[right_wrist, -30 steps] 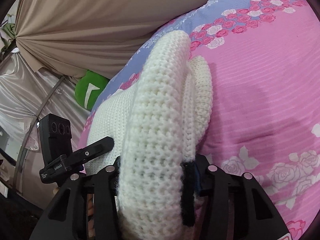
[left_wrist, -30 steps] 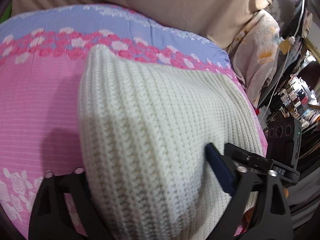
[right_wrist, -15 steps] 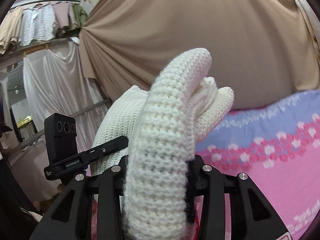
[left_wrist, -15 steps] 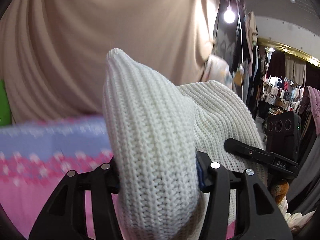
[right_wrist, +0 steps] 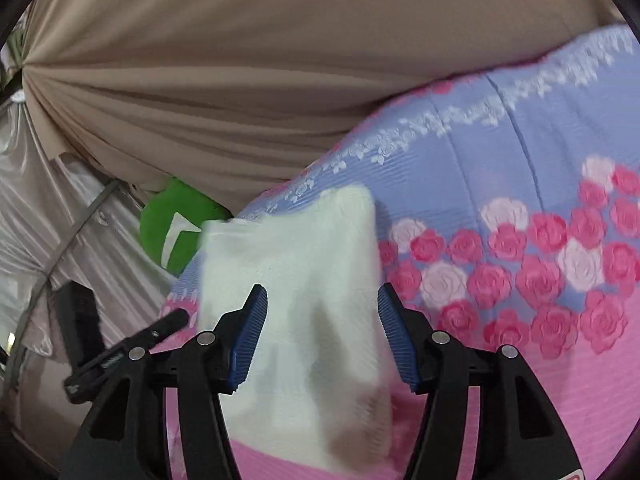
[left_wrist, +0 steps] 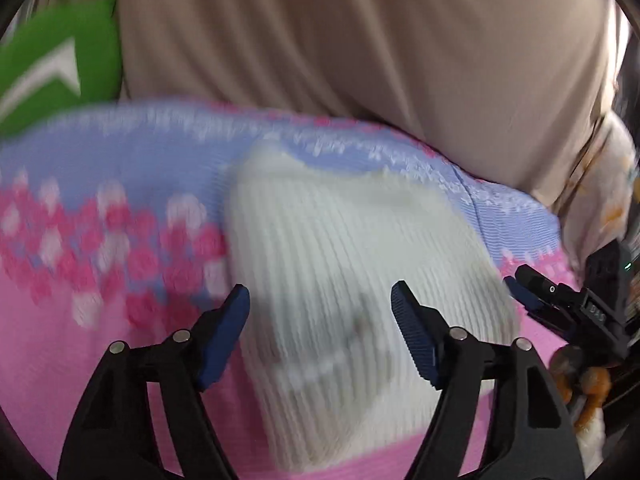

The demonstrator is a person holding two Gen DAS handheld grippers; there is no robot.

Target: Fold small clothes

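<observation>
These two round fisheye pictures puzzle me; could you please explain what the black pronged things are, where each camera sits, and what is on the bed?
There is no robot arm here: a person holds a two-finger gripper in each hand, with a camera on each looking forward along its fingers. One picture is from the left gripper, the other from the right gripper, which also shows at the edge of the left view. The black prongs with blue pads are the fingers. Both grippers are open and hold nothing. Between the fingers lies a cream ribbed knitted garment, blurred, on a pink and lilac rose-patterned bedspread. Behind hang a beige draped curtain and a green cushion.
</observation>
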